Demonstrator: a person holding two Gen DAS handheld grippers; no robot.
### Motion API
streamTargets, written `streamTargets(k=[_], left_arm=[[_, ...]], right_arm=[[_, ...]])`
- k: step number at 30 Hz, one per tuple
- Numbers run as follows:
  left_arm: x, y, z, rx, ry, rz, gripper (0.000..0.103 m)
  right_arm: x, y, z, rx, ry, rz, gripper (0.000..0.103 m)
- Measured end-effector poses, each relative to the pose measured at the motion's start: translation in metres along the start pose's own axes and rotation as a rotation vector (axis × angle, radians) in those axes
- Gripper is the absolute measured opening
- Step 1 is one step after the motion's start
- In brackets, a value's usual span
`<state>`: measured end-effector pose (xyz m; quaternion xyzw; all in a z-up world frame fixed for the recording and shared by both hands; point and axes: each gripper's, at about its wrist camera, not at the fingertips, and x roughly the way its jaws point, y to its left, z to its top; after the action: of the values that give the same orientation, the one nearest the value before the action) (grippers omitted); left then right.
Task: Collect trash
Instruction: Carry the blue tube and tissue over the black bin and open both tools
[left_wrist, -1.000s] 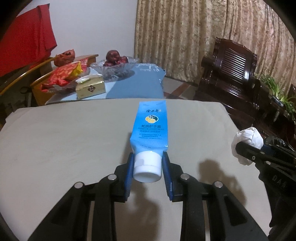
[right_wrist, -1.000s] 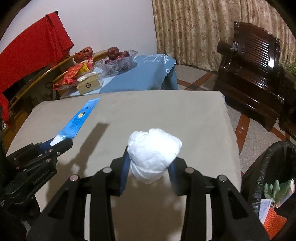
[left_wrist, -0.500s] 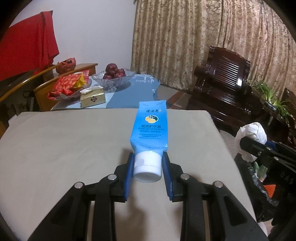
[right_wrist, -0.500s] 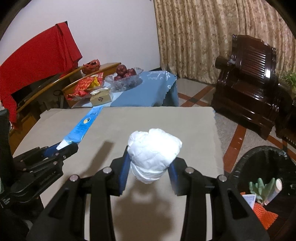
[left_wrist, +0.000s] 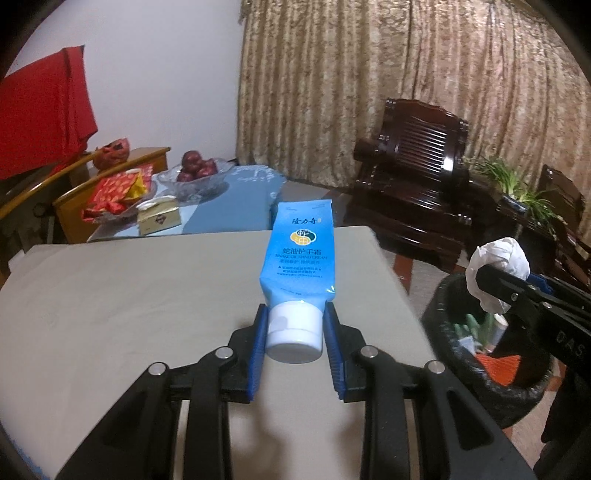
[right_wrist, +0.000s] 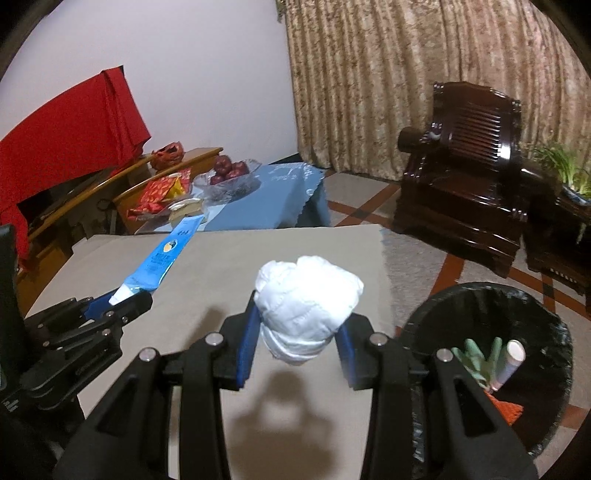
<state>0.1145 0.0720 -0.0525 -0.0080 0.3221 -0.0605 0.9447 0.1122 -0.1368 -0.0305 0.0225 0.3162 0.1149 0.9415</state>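
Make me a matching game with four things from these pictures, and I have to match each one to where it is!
Things:
1. blue hand cream tube
2. white paper wad
3. red apples
4. black trash bin

Places:
A. in the glass bowl on the blue cloth
B. on the floor beside the table
C. clamped by its white cap in the left gripper
D. squeezed in the right gripper

Pairs: 1-C, 2-D, 3-A, 4-B
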Motion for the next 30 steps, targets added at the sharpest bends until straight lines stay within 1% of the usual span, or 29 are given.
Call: streamTargets(k=[7,13,23,30], left_arm=[[-0.007,-0.046,0.004,0.048,-0.017,-0.062,0.03],[-0.003,-0.085,0.006,0.092,-0.017,-0.118,0.03],[0.012,-0.148,0.005,0.168,-0.016,-0.207,0.03],[0.03,-0.187,0.003,0.217,-0.002,-0.267,0.03]], right_arm=[[-0.032,-0.04,-0.009,0.038,-0.027,-0.073,0.036],[-0.05,-0.083,-0.021,0.085,-0.035,-0.147,0.036],[-0.066,-0.143,-0.038,0.147,-0.04,-0.263,0.036],[-0.069,-0.178,-0.047,0.164,-0.025,-0.325,0.036]])
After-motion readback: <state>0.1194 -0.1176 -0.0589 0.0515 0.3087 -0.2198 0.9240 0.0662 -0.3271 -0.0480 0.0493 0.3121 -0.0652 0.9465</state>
